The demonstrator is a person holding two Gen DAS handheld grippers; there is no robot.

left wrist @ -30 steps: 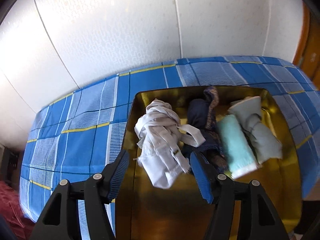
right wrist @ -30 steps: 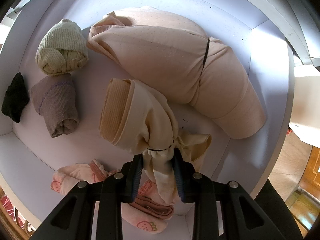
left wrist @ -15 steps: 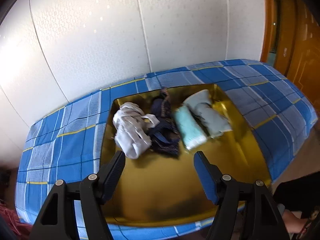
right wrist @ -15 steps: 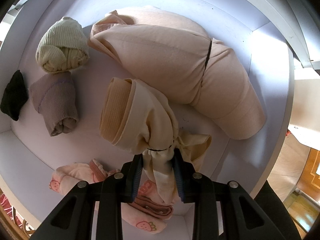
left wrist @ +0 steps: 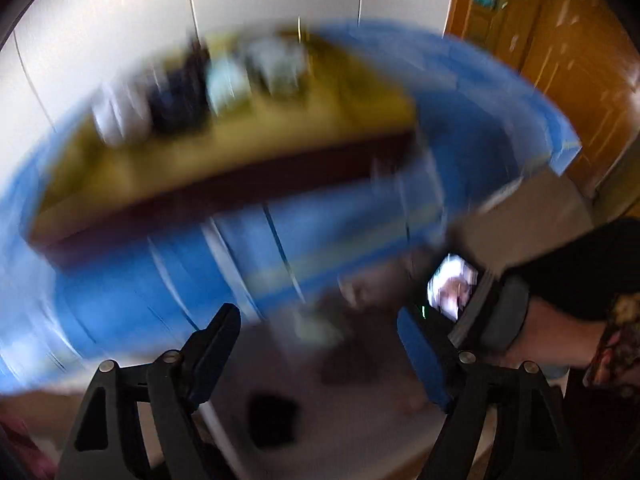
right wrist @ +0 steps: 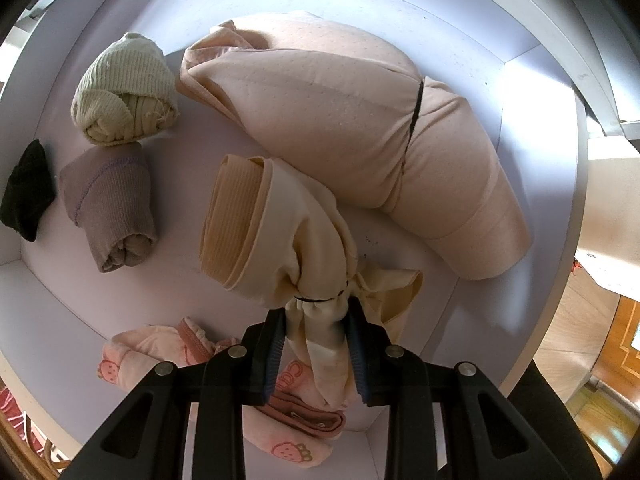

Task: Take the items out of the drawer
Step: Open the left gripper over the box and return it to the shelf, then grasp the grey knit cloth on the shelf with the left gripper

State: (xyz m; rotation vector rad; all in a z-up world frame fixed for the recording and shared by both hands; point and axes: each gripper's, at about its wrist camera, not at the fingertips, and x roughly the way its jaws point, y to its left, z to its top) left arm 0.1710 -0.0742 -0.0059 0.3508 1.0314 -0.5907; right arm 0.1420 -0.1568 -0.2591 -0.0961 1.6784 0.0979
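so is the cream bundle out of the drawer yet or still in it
Still in: the right gripper is shut on the cream bundle, which hangs inside the white drawer walls.

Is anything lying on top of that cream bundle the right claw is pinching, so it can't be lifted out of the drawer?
Nothing visible does. The right gripper pinches the cream bundle, which lies uncovered beside the big pink roll.

- A blue checked cloth (left wrist: 340, 236) with yellow lines covers the desk, heavily blurred.
- A gold tray (left wrist: 248, 148) sits on the cloth, holding blurred rolled clothes (left wrist: 192, 80) along its far side.
- A white panelled wall (left wrist: 120, 20) stands behind the desk.
- Orange wooden doors (left wrist: 560, 48) stand at the right.
- Wood floor (right wrist: 592, 396) shows at the right edge of the right wrist view.
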